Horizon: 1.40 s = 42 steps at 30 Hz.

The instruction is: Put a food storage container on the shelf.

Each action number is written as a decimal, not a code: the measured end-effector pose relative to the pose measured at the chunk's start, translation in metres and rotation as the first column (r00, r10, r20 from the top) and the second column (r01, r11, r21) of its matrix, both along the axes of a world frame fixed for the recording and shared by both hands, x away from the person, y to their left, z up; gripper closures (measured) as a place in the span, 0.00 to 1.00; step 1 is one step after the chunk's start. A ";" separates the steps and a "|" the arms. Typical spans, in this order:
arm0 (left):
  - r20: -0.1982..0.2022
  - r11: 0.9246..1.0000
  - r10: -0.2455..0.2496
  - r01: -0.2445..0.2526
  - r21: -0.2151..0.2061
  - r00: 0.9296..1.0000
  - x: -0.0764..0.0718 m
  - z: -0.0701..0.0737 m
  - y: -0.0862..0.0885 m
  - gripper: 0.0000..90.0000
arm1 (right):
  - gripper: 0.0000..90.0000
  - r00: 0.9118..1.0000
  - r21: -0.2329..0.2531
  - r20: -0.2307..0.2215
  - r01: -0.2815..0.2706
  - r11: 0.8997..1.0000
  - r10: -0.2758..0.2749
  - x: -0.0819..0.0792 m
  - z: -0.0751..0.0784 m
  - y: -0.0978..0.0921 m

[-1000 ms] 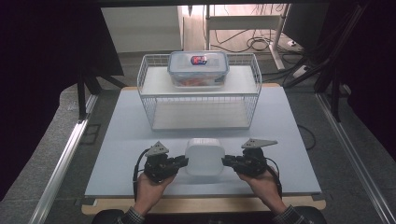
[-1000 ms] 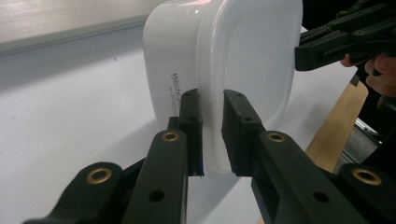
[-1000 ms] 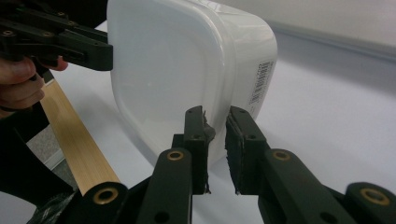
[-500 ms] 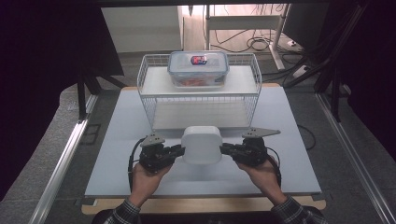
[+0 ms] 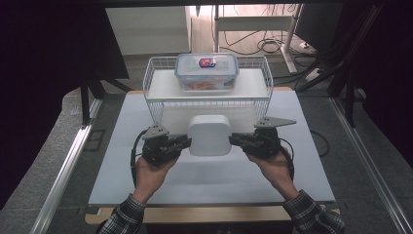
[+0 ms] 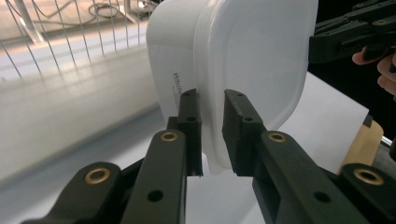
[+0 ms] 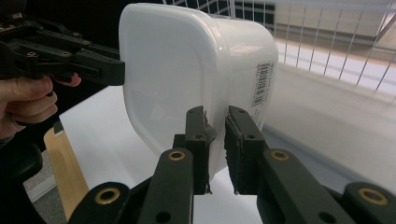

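Step in hand: I carry the white container (image 5: pixel 209 135) between my two grippers, lifted off the table (image 5: pixel 146 170) just in front of the wire rack (image 5: pixel 156 105); I judge it is bound for the space under the rack's shelf.
Left gripper (image 6: pixel 212 130): my jaws are pinching the container's rim at its left edge, nearly pressed together with the thin lip between them.
Right gripper (image 7: pixel 215 135): my jaws are pinching the rim at the opposite edge in the same way.
Container: held on its side between the grippers, its flat face towards me, close to the rack but not touching it.
Next move: I judge both hands must push forward level and together, low enough to pass under the shelf and between the wire legs.
High view adds: the lidded clear box (image 5: pixel 207 71) with food sitting on top of the rack, and my hands' spacing on either side of the container.
Gripper views add: the exact bite on the rim, and a barcode label (image 7: pixel 258 84) on the container's wall.
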<state>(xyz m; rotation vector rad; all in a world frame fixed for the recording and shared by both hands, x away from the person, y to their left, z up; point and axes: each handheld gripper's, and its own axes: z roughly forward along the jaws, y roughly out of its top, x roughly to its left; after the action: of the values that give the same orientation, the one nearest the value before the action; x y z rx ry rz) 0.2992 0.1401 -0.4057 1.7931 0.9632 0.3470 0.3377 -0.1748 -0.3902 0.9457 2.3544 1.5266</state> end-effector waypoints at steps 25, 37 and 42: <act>0.093 0.999 0.035 -0.035 0.000 0.995 0.029 0.071 0.004 0.87 | 0.88 0.995 0.067 0.100 0.011 0.998 -0.018 0.031 0.065 0.006; 0.123 0.999 0.047 -0.044 -0.020 0.991 0.044 0.095 0.006 0.87 | 0.88 0.991 0.084 0.129 0.020 0.996 -0.031 0.047 0.091 0.009; 0.138 0.998 0.052 -0.048 -0.026 0.989 0.050 0.106 0.008 0.87 | 0.88 0.991 0.094 0.130 0.022 0.995 -0.034 0.054 0.102 0.010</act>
<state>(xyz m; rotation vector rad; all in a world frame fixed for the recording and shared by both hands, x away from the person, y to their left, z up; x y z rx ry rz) 0.3492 0.1477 -0.2996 1.7030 0.9113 0.4844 0.3921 -0.1645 -0.2886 0.8645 2.1885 1.6462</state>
